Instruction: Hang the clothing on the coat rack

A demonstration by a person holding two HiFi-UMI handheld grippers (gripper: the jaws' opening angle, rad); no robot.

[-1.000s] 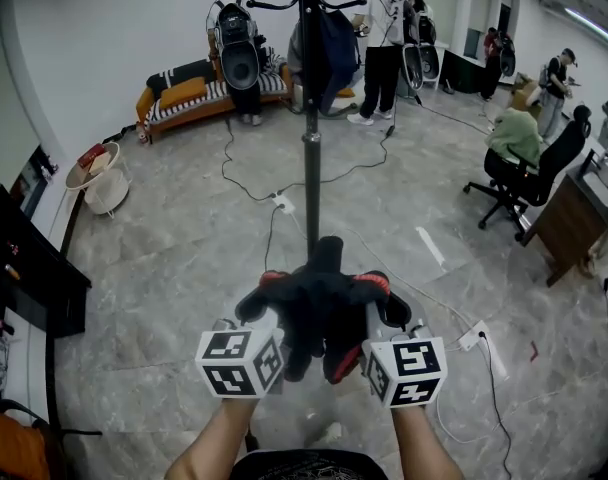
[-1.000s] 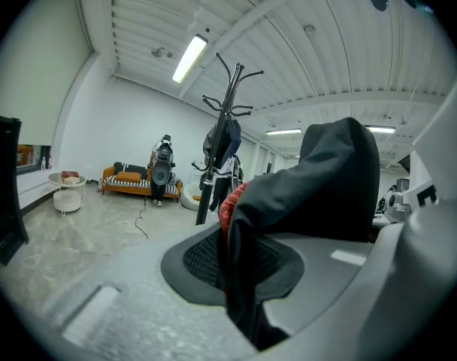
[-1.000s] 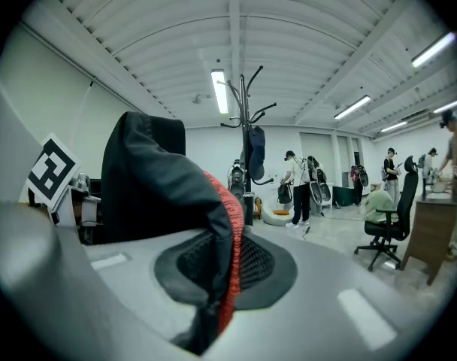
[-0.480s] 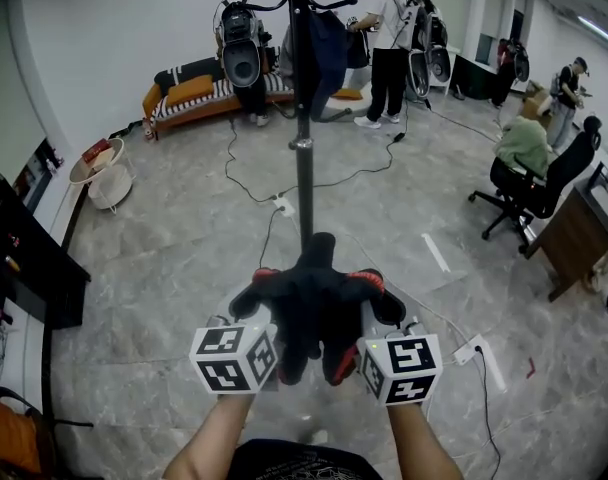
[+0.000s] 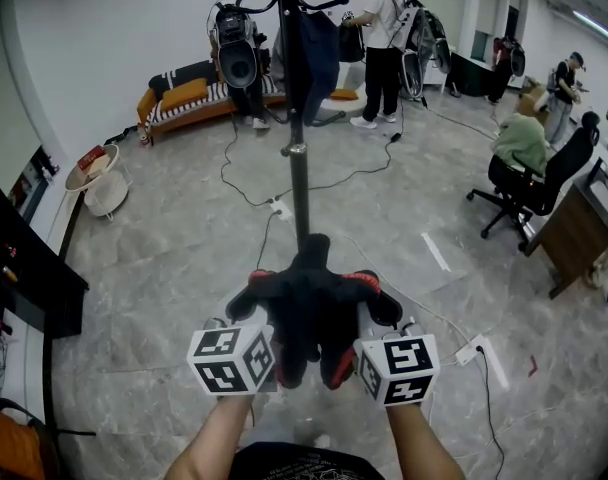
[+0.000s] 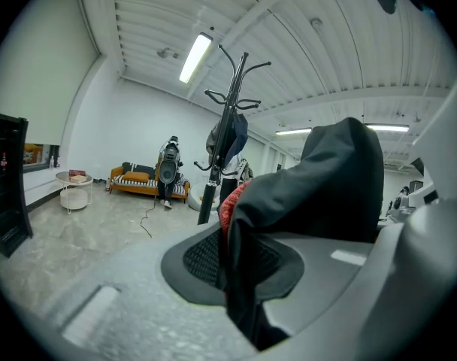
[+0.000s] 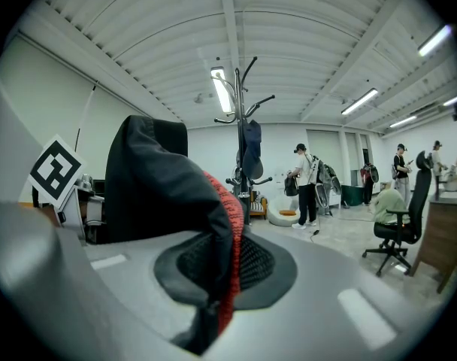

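A black garment with red trim (image 5: pixel 312 308) hangs bunched between my two grippers, low in the head view. My left gripper (image 5: pixel 259 320) is shut on its left edge, and the dark cloth with red lining (image 6: pixel 289 201) fills that gripper's view between the jaws. My right gripper (image 5: pixel 369 320) is shut on the right edge, cloth (image 7: pixel 176 201) pinched between its pads. The black coat rack (image 5: pixel 296 118) stands straight ahead, its pole rising just beyond the garment. A dark blue garment (image 5: pixel 319 48) hangs from its upper hooks (image 6: pixel 240 74).
Cables (image 5: pixel 274 208) cross the grey floor around the rack's base. A black cabinet (image 5: pixel 29 278) stands at the left, a small round table (image 5: pixel 96 173) behind it, an orange sofa (image 5: pixel 199 96) at the far wall. Several people stand at the back; one sits in an office chair (image 5: pixel 529 183) by a desk (image 5: pixel 584 223).
The view has drifted slightly, so the rack pole sits a little further left and closer. Both grippers keep their hold on the garment at the same height.
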